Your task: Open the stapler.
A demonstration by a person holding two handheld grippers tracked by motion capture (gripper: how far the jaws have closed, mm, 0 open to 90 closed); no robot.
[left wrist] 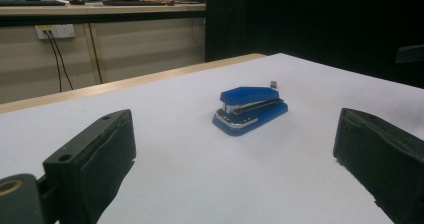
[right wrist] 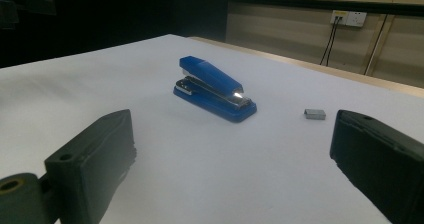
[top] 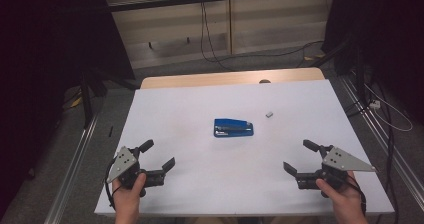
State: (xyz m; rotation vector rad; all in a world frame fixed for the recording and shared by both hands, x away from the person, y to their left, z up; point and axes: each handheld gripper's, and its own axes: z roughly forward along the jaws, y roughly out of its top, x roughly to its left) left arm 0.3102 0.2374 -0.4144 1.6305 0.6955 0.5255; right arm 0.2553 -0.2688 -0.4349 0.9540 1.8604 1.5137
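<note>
Near the front edge of the white table point(top: 175, 109), the left gripper point(top: 161, 156) and right gripper point(top: 298, 156) are hovering, jaws apart. The blue metal stapler point(top: 233, 127) is lying mid-table amid bare surface, a small grey staple block point(top: 269, 114) just beyond, to its right.

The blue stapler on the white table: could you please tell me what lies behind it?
Behind the blue stapler, toward the far right, a small grey staple block lies apart on the white table. The tabletop directly beneath the stapler is covered.
</note>
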